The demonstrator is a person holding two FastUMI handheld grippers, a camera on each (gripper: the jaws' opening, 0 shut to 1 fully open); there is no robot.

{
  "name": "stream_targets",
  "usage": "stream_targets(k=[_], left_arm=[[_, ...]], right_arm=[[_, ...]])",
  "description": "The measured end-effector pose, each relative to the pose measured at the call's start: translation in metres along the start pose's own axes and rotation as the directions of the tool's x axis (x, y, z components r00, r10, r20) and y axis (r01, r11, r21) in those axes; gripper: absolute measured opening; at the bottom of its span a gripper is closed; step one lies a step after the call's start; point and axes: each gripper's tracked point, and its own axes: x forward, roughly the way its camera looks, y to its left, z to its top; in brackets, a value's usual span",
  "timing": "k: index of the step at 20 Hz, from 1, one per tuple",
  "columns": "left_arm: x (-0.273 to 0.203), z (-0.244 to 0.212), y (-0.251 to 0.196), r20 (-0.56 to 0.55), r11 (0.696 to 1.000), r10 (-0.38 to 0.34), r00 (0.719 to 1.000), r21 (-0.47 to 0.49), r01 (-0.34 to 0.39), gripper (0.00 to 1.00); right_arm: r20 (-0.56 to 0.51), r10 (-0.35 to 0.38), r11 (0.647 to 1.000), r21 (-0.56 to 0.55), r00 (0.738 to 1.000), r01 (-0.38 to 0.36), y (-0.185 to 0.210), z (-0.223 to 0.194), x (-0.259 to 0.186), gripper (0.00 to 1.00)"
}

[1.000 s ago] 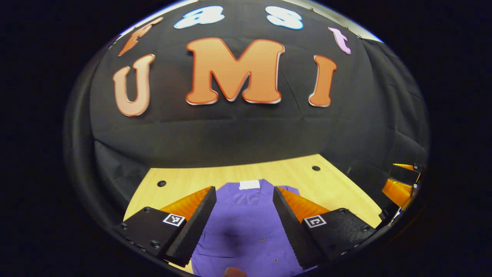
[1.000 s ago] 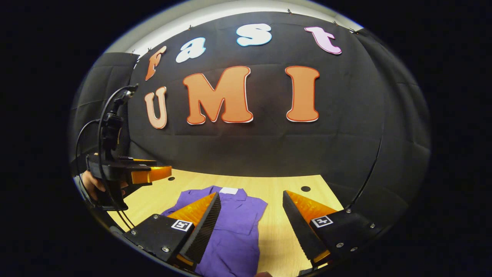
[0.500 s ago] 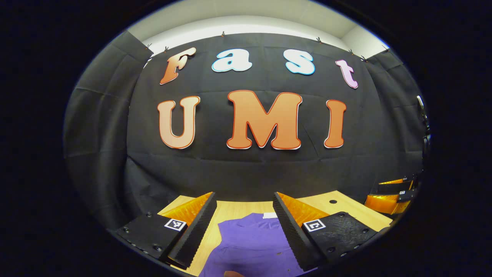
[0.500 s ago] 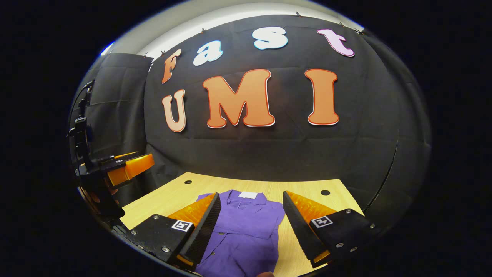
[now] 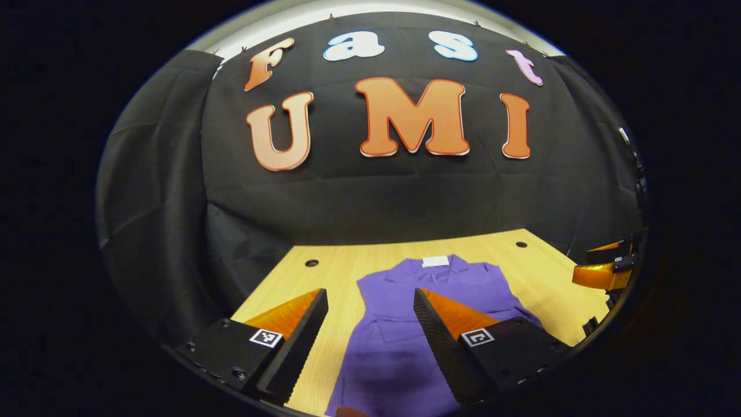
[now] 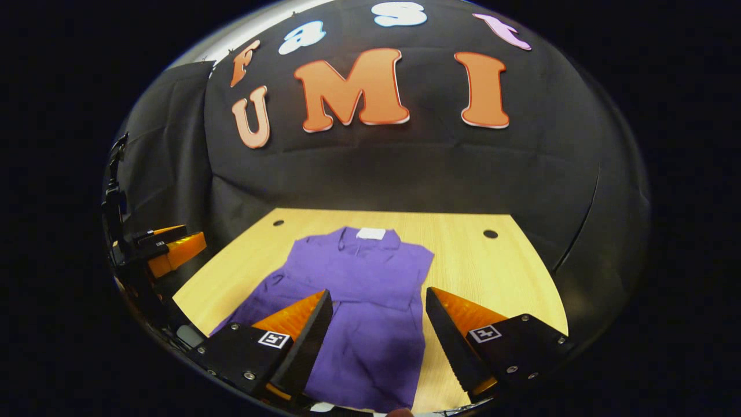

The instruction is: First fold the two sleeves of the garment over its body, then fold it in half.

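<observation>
The purple button-front cloth garment (image 6: 359,301) lies flat on the pale wooden tabletop (image 6: 474,260), collar and white neck label toward twelve o'clock by the black cloth wall and hem toward six o'clock. In the right gripper view its edge at three o'clock runs straight, with a sleeve layer apparently laid across the chest, while at about eight o'clock a flap of purple spreads outward, so I judge one sleeve folded and the other perhaps not; the curved lens makes that hard to call. The risks follow from this. A pinch that takes more than one layer would drag the body along with the sleeve and undo the neat edge, and a lift too quick or too high would slide the whole light garment across the smooth wood. Folding in half before the loose side is tucked would trap a lump. The right gripper (image 6: 379,304) hovers above the lower body of the garment with its jaws spread wide, nothing between them and touching nothing. The left gripper (image 5: 370,304) is likewise wide apart and empty, poised over the garment's nine o'clock edge in its own view. The left gripper also appears at nine o'clock in the right gripper view, held off the table's side.
</observation>
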Motion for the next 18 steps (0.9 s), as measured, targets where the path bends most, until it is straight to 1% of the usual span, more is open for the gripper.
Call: stream_targets(k=[2, 3, 4, 6, 7, 8, 10, 11, 12, 13, 14, 16, 18], left_arm=[[0.002, -0.034, 0.004, -0.109, 1.0, -0.011, 0.994, 0.01, 0.012, 0.96], [0.001, -0.05, 0.007, -0.166, 1.0, -0.019, 0.986, 0.01, 0.021, 0.96], [0.001, -0.067, 0.009, -0.215, 1.0, -0.023, 0.976, 0.009, 0.025, 0.96], [0.001, -0.103, 0.012, -0.331, 0.999, -0.044, 0.943, -0.006, 0.045, 0.96], [-0.001, -0.122, 0.013, -0.39, 0.998, -0.062, 0.919, -0.018, 0.06, 0.96], [-0.009, -0.139, 0.016, -0.457, 0.997, -0.075, 0.886, -0.035, 0.066, 0.97], [-0.013, -0.176, 0.016, -0.548, 0.994, -0.104, 0.83, -0.074, 0.076, 0.98], [-0.014, -0.187, 0.018, -0.584, 0.993, -0.118, 0.803, -0.088, 0.082, 0.98], [-0.019, -0.194, 0.019, -0.615, 0.992, -0.125, 0.778, -0.094, 0.085, 0.98], [-0.016, -0.204, 0.018, -0.63, 0.99, -0.139, 0.764, -0.102, 0.096, 0.98], [-0.016, -0.215, 0.018, -0.656, 0.989, -0.15, 0.739, -0.11, 0.102, 0.98], [-0.011, -0.234, 0.02, -0.698, 0.987, -0.162, 0.698, -0.131, 0.098, 0.99], [-0.012, -0.249, 0.02, -0.742, 0.982, -0.186, 0.644, -0.162, 0.096, 0.99]], right_arm=[[-0.075, -0.002, 1.0, 0.022, 0.997, 0.003, 0.001, -0.024, -0.001, 0.96], [-0.115, -0.003, 0.999, 0.041, 0.993, 0.008, 0.001, -0.037, 0.003, 0.97], [-0.153, -0.003, 0.998, 0.06, 0.988, 0.012, -0.001, -0.052, 0.004, 0.97], [-0.244, 0.002, 0.996, 0.089, 0.97, 0.02, -0.001, -0.082, 0.004, 0.97], [-0.284, 0.004, 0.996, 0.091, 0.959, 0.023, 0.002, -0.096, 0.002, 0.97], [-0.32, 0.012, 0.996, 0.088, 0.947, 0.017, 0.004, -0.109, -0.001, 0.97], [-0.38, 0.024, 0.996, 0.084, 0.925, 0.009, 0.007, -0.131, -0.004, 0.97], [-0.403, 0.033, 0.995, 0.1, 0.915, 0.008, 0.008, -0.142, -0.005, 0.97], [-0.417, 0.037, 0.992, 0.126, 0.908, 0.017, 0.009, -0.149, -0.004, 0.97], [-0.432, 0.045, 0.988, 0.154, 0.901, 0.025, 0.009, -0.155, -0.003, 0.97], [-0.45, 0.047, 0.984, 0.174, 0.892, 0.037, 0.009, -0.162, -0.004, 0.97], [-0.488, 0.043, 0.982, 0.183, 0.872, 0.054, 0.005, -0.173, -0.003, 0.97], [-0.532, 0.046, 0.978, 0.197, 0.845, 0.07, 0.006, -0.185, -0.008, 0.97]])
